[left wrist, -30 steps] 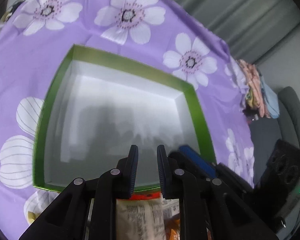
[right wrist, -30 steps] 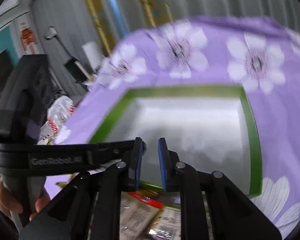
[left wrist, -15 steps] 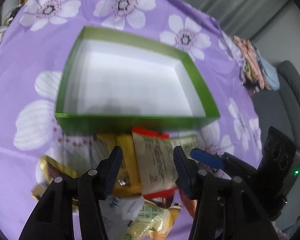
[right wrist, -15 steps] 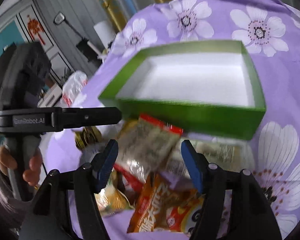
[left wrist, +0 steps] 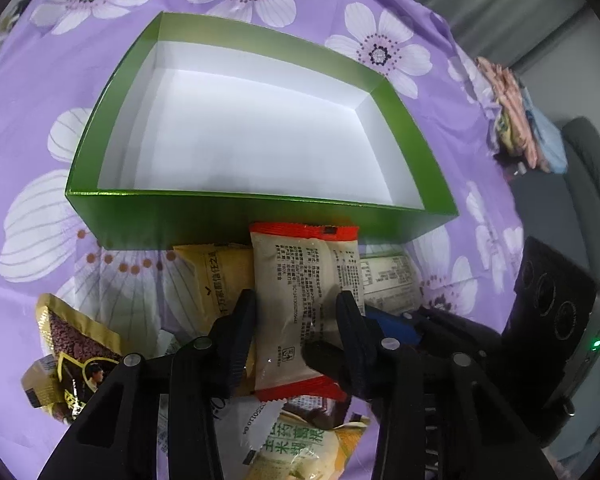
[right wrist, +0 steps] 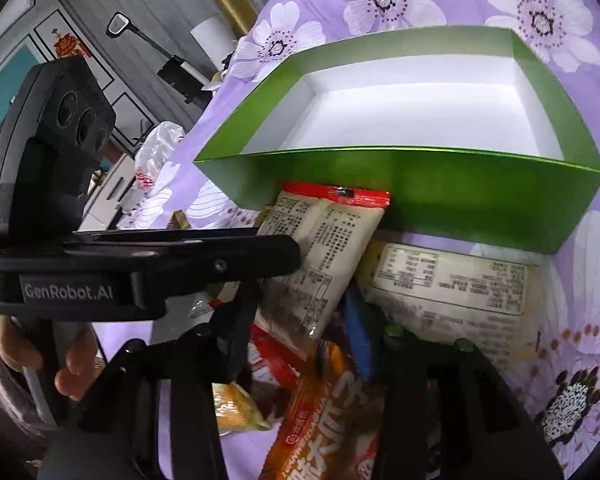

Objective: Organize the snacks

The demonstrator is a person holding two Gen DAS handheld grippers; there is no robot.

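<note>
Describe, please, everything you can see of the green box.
The green box is a shallow rectangular tray without a lid, apparently of glossy cardboard: green outside and along the rim, plain white inside. Nothing lies in it. It sits flat and upright on the purple flowered cloth. Against its near wall rests the red-edged end of a beige snack packet, which lies on the heap of snacks in front. No claw touches the box.

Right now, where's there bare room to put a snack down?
Inside the green box, the whole white floor is bare. The purple cloth left of the box is free too. In front of the box, snack packets overlap between both closing grippers.
</note>
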